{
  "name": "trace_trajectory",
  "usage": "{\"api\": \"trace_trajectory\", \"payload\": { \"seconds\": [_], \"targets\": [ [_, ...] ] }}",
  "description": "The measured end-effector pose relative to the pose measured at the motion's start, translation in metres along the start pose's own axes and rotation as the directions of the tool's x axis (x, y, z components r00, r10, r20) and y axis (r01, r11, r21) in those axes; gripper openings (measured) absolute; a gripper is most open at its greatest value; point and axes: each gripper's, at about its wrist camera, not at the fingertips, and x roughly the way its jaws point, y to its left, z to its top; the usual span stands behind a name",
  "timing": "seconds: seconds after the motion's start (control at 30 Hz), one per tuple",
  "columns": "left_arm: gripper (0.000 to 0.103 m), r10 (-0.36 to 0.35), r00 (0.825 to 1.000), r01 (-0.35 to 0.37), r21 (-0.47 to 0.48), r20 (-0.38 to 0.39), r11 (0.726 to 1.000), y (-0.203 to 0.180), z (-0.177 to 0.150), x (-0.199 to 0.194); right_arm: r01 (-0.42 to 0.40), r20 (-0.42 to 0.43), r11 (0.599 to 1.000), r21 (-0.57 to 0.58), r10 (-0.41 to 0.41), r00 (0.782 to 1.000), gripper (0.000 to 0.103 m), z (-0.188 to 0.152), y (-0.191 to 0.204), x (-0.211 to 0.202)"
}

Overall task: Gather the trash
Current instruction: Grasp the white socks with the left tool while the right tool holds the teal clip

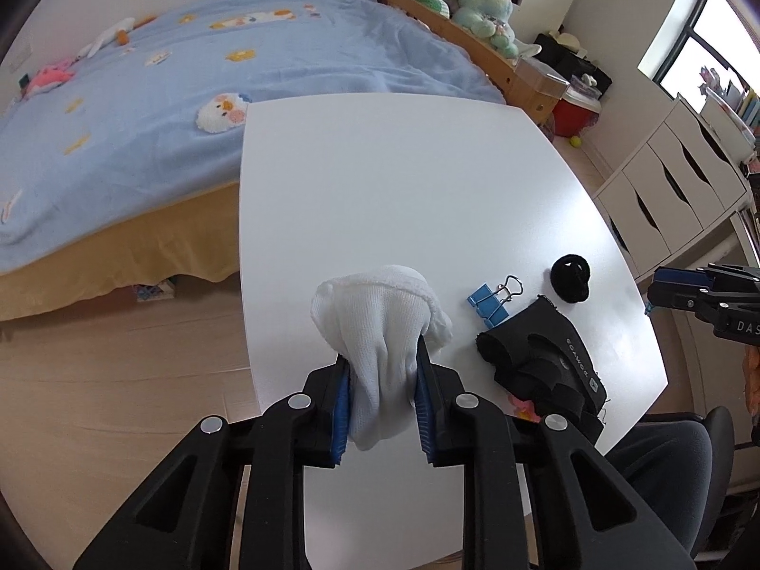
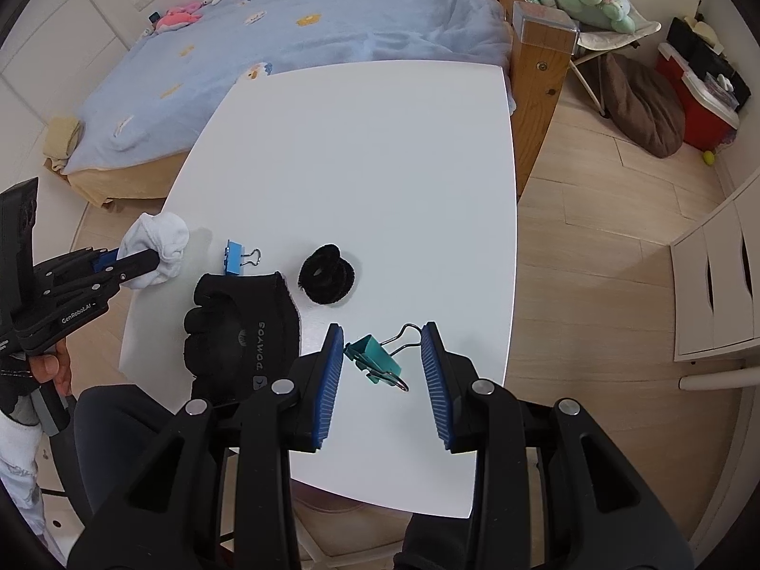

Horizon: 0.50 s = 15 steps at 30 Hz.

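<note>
My left gripper is shut on a crumpled white sock at the left edge of the white table; the right wrist view shows the same grip on the sock. Between the pads of my right gripper hangs a teal binder clip, its body against the left pad and its wire handle at the right pad. On the table lie a blue binder clip, a black glove and a black scrunchie.
A bed with a blue blanket stands beyond the table's far and left sides, its wooden post at the far right corner. White drawers line the right wall. A dark chair sits at the near edge. A hand holds the left gripper.
</note>
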Motion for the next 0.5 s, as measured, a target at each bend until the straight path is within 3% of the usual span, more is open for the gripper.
{"api": "trace_trajectory", "payload": {
  "seconds": [0.5],
  "targets": [
    [0.022,-0.049,0.990,0.032,0.124,0.133,0.992,-0.040,-0.034,-0.075,-0.002,0.098,0.999,-0.053,0.008,0.995,0.034,-0.039,0.022,-0.034]
  ]
}}
